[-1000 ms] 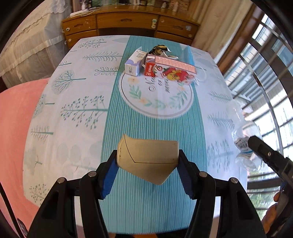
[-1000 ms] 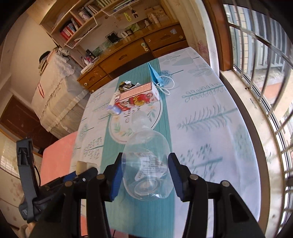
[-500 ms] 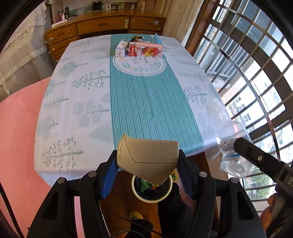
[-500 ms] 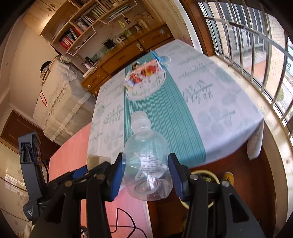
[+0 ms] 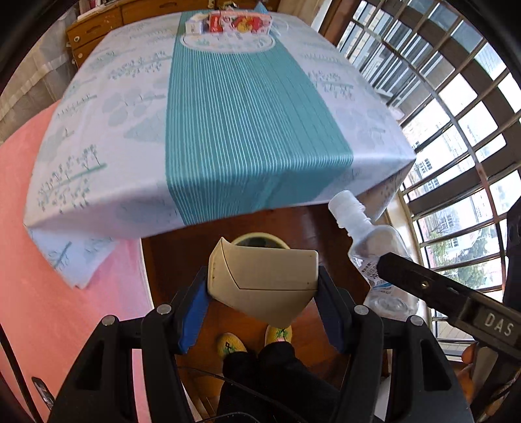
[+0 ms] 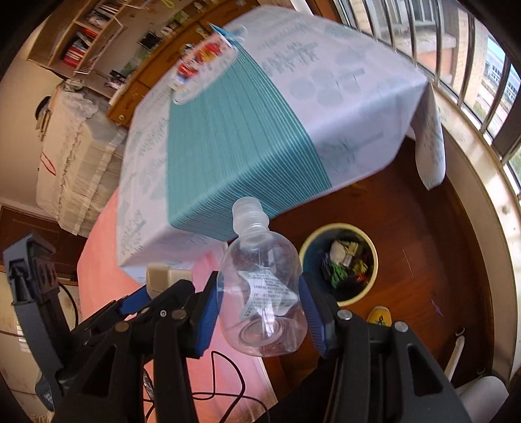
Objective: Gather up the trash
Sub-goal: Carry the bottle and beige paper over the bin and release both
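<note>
The left gripper (image 5: 262, 299) jaws clamp a beige carton (image 5: 263, 279), its long axis lying crosswise; the right gripper (image 6: 260, 309) jaws pinch a clear bottle (image 6: 262, 286), neck toward twelve o'clock. The bin (image 6: 338, 263) sits at two o'clock, clear of the surface (image 6: 247, 130); released early, the bottle could bounce off its rim.

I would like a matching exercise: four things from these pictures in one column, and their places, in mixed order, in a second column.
1. beige folded paper carton
2. clear plastic bottle
3. round cream-rimmed trash bin
4. red printed box

a. on the wooden floor
b. in the right claw
c. at the table's far end
d. in the left claw

Pairs: 1-d, 2-b, 3-a, 4-c
</note>
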{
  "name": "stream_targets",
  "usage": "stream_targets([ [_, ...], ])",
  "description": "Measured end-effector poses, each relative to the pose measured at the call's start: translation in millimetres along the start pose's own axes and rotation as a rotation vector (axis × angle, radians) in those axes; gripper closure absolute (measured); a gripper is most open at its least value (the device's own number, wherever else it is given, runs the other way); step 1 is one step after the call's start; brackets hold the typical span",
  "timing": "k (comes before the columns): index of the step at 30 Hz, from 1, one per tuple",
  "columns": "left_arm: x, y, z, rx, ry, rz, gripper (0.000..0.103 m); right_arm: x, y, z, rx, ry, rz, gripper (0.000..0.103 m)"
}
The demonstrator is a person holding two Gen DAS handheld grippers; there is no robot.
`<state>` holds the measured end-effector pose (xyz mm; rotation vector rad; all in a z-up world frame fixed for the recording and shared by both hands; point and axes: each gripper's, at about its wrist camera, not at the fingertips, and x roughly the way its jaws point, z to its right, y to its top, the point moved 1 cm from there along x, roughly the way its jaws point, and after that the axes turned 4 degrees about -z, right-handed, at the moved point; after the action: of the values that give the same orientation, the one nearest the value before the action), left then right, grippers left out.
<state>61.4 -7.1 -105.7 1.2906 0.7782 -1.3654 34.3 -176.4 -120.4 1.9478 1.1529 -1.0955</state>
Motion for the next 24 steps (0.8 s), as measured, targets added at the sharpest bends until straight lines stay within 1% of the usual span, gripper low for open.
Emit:
stream_targets([
  [3, 39.6, -12.9, 1.6, -0.006, 0.026, -0.037, 0.043, 38.3, 0.5, 29.1, 0.040, -0.009, -0.038, 0.055],
  [6, 84.2, -22.8, -3.1, -0.047, 0.038, -0.089, 0.043, 76.9, 2.0, 56.9, 0.078, -0.014, -0.068, 0.055],
  [8, 111.8, -27.8, -7.1, -0.065, 0.036, -0.109, 0.043, 104.2, 2.3, 75.2, 0.104, -0.012, -0.085, 0.055],
  [14, 186.2, -36.2, -21.5, -0.099, 0.062, -0.149, 0.043, 175.3, 1.4, 119.5, 0.153, -0.038, -0.115, 0.055],
  [19, 237.8, -36.8, -31.3, -0.117, 0.081, -0.166, 0.043, 218.5, 2.3, 142.9, 0.167, -0.053, -0.132, 0.055],
  [24, 278.1, -37.0, -31.9, -0.126, 0.086, -0.185, 0.043, 241.3, 5.3, 156.7, 0.167, -0.067, -0.137, 0.054],
])
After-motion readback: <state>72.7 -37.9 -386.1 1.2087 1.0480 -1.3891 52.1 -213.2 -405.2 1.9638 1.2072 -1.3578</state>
